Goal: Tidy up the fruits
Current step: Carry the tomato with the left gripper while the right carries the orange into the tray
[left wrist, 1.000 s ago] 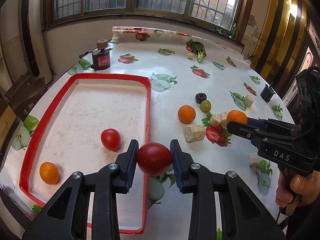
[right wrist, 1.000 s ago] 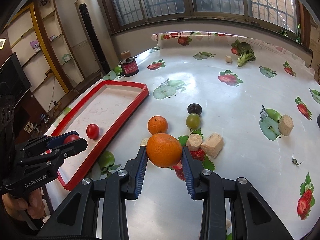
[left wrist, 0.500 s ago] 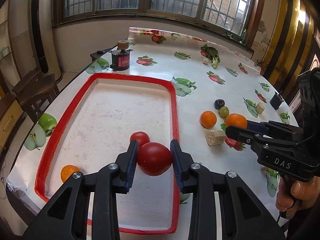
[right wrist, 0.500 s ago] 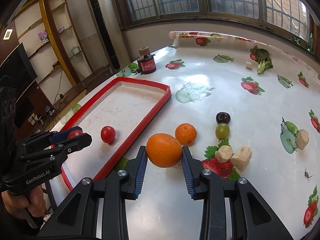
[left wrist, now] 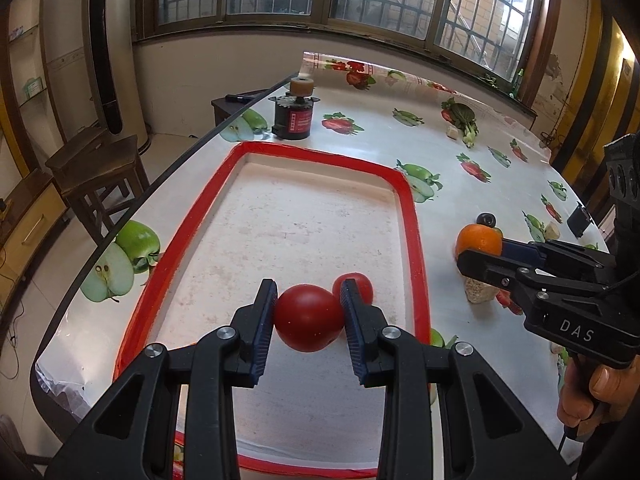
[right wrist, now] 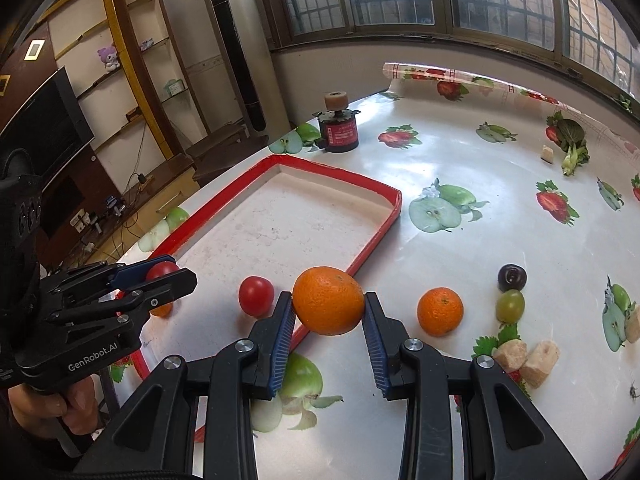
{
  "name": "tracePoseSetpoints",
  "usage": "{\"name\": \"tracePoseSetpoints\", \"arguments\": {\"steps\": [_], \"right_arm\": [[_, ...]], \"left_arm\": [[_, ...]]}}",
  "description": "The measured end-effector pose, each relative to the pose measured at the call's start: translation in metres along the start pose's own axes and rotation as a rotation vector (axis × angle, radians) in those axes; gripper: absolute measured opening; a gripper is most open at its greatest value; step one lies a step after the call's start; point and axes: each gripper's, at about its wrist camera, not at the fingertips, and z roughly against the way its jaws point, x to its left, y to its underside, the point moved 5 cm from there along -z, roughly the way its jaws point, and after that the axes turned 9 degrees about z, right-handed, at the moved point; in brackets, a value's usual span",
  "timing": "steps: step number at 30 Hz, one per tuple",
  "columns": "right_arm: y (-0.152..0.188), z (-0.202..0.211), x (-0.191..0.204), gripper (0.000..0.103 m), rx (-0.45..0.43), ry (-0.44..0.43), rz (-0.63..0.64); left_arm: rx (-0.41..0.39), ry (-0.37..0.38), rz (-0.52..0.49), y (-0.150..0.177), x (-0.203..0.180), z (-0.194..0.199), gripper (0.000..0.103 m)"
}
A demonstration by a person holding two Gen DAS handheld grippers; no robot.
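Observation:
My left gripper (left wrist: 308,294) is shut on a large red tomato (left wrist: 307,320), hanging over the near part of the red-rimmed white tray (left wrist: 412,240). A smaller tomato (left wrist: 361,285) lies in the tray just behind my right finger. My right gripper (right wrist: 328,297) is shut on an orange (right wrist: 326,306), above the tray's right rim (right wrist: 372,240). The small tomato (right wrist: 256,295) shows to its left. A small orange (right wrist: 162,309) in the tray is half hidden by the left gripper (right wrist: 176,270). On the table lie another orange (right wrist: 440,311), a dark plum (right wrist: 511,277) and a green fruit (right wrist: 510,306).
A black and red jar (right wrist: 335,132) stands beyond the tray's far end. Beige chunks (right wrist: 524,358) lie at the right, leafy greens (right wrist: 572,140) far back. The table's left edge (left wrist: 140,208) drops to a wooden stool (left wrist: 100,168). A hand (left wrist: 592,396) holds the right gripper.
Both grippers have moved left with their fruit. The tomato has gone from the tray's right rim to over its inside; the orange has come from the loose fruit to the tray's rim.

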Motion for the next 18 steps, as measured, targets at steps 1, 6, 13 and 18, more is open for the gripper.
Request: {"name": "tracePoseSetpoints", "arguments": {"steps": [1, 6, 13, 18], "right_arm": [[-0.002, -0.003, 0.001, 0.035, 0.002, -0.004, 0.001], [-0.013, -0.018, 0.004, 0.035, 0.009, -0.027, 0.0], [-0.026, -0.042, 0.011, 0.035, 0.025, -0.047, 0.011], [-0.034, -0.063, 0.015, 0.035, 0.049, -0.058, 0.02]], "left_arm": [[0.001, -0.005, 0.004, -0.001, 0.003, -0.001, 0.03], [0.006, -0.031, 0.024, -0.006, 0.02, -0.007, 0.03], [0.024, -0.06, 0.046, -0.014, 0.035, -0.021, 0.03], [0.047, -0.079, 0.054, -0.018, 0.039, -0.033, 0.03]]}}
